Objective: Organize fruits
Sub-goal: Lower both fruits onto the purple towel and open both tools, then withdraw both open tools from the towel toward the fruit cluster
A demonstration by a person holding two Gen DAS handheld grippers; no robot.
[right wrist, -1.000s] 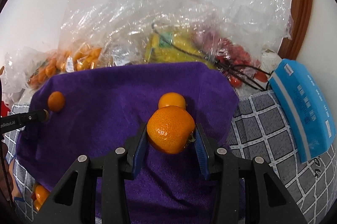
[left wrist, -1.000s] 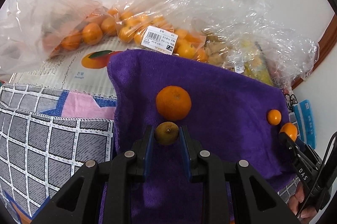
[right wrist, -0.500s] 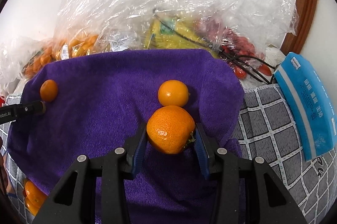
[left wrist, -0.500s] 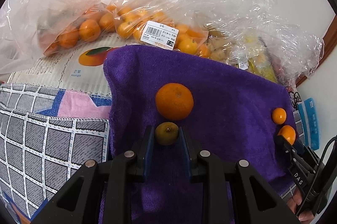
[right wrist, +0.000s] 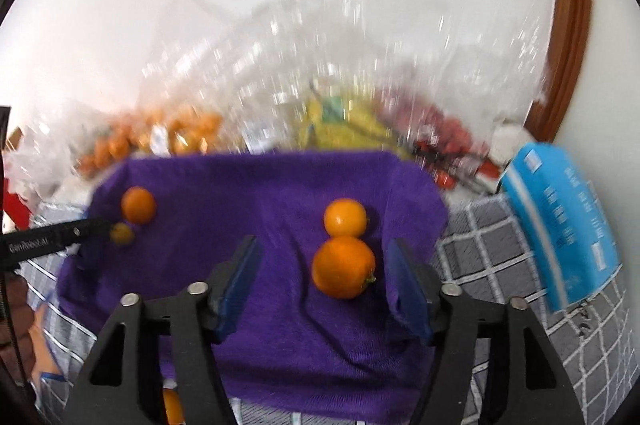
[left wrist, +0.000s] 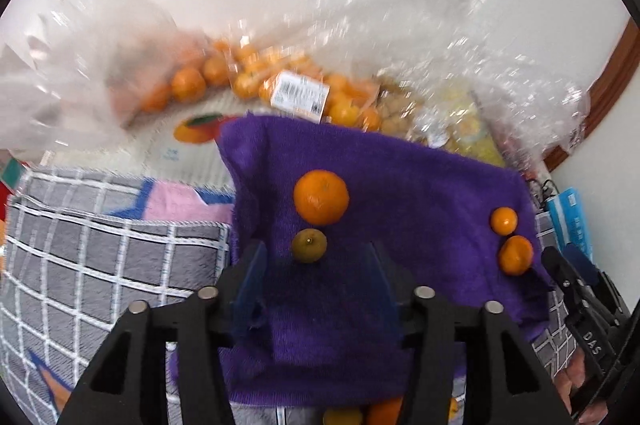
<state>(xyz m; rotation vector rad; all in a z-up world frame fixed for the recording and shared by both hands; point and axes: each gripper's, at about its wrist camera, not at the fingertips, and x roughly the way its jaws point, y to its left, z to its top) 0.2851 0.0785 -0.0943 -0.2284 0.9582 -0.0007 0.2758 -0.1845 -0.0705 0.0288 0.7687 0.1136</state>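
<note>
- Left gripper (left wrist: 314,257): jaws opening, spread apart w/ clear gaps on both sides; blue pads press on nothing.
- Small greenish fruit (left wrist: 308,245): sits on purple towel (left wrist: 420,193), just ahead of and between the L fingertips, free of both pads.
- Medium orange (left wrist: 321,197): on towel directly beyond the greenish fruit, touching or nearly so; cannot tell which.
- Right gripper (right wrist: 324,257): jaws opening, wide apart; no pad contact w/ fruit.
- Large orange (right wrist: 343,267): rests on towel between the R fingers, nearer the right-hand pad but apart from it; small green stem bit at its lower right.
- Smaller orange (right wrist: 345,217): just behind the large one, touching it.
- Both pairs lie on the same towel: one pair near its left end, other near its right end, well apart.
- Towel lies over a grey checked cloth (left wrist: 100,257).
- Behind towel, against white wall: clear plastic bags (left wrist: 280,81) w/ many small oranges, a barcode label on one; other bagged produce (yellow, red) blurred, not identifiable.
- Blue packet (right wrist: 560,229): on checked cloth, beside towel's right end.
- More orange fruit at lower frame edges, partly hidden by gripper bodies.
- Both views motion-blurred, esp. background.
</note>
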